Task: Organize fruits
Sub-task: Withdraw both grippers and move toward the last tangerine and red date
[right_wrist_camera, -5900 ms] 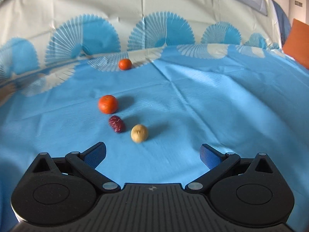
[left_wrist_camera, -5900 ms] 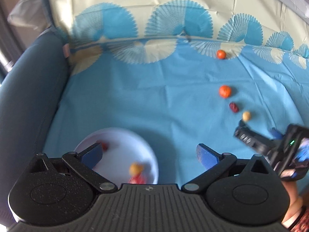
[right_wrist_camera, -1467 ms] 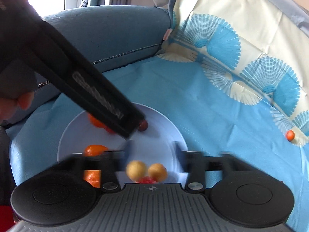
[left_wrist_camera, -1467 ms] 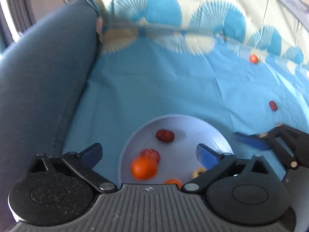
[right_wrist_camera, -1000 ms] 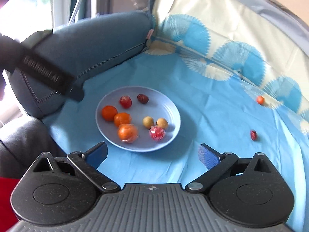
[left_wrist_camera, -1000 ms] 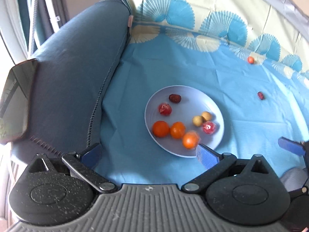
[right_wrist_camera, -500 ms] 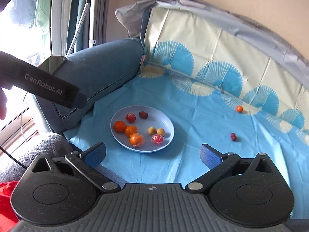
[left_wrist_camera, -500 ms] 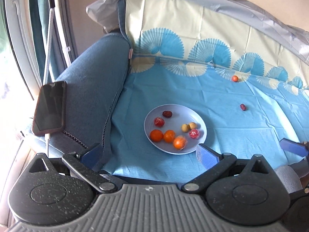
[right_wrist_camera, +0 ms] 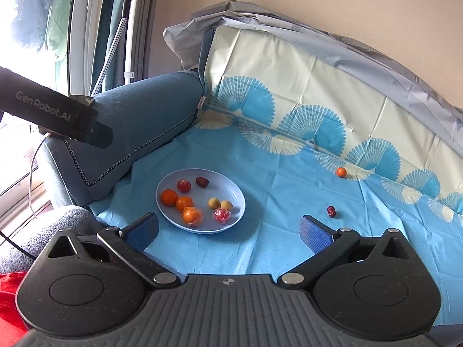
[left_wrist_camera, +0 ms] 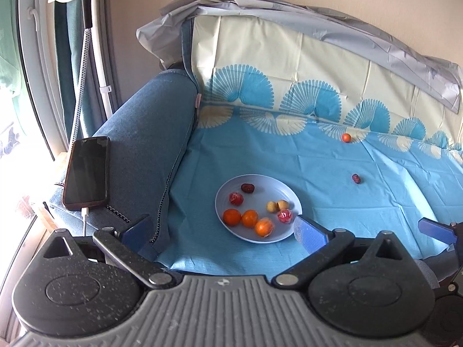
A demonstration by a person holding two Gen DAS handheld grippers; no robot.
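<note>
With both the left gripper (left_wrist_camera: pixel 222 230) and the right gripper (right_wrist_camera: pixel 228 230) empty and spread apart, the dark date (right_wrist_camera: pixel 331 211) at right of centre should be pinched gently.

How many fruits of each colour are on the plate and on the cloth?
Orange: 4, three on the plate, one on the cloth
Dark red: 2
Bright red: 2
Yellow: 2
Total: 10, eight on the plate

Smooth plastic plate (left_wrist_camera: pixel 282 190) — creased cloth (left_wrist_camera: pixel 332 170)
</note>
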